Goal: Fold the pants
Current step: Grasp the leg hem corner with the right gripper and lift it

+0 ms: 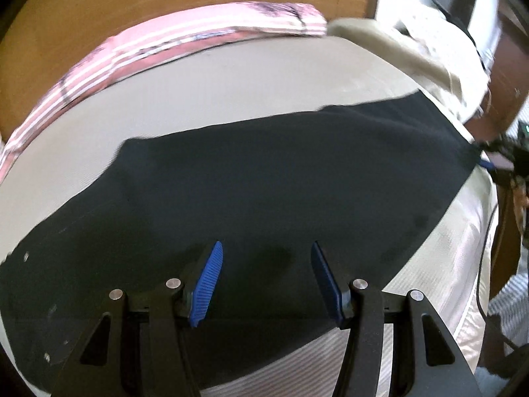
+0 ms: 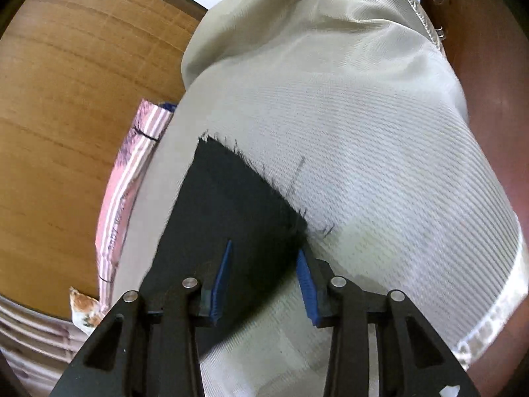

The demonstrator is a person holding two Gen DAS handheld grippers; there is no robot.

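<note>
Pants (image 1: 264, 178): black, spread flat on beige bedcover (image 1: 231, 82).
L gripper (image 1: 267, 254): jaws apart, empty, above pants.
R gripper (image 2: 264, 254): jaws apart, no grip, over frayed hem (image 2: 264, 172).
Pink striped cloth (image 1: 132, 53): along far edge.

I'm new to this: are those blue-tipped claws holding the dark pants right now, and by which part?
Nothing is held. The left gripper hangs open over the black pants; the right gripper stands open by their frayed hem, pads not pressing cloth.

- Pants (image 1: 264, 178): plain black.
- Bed cover (image 2: 363, 139): beige, fine ribbed weave.
- Cloth (image 1: 139, 49): pink, white stripes.
- Gripper pads (image 1: 208, 284): blue.
- Headboard (image 2: 66, 115): brown wood grain.
</note>
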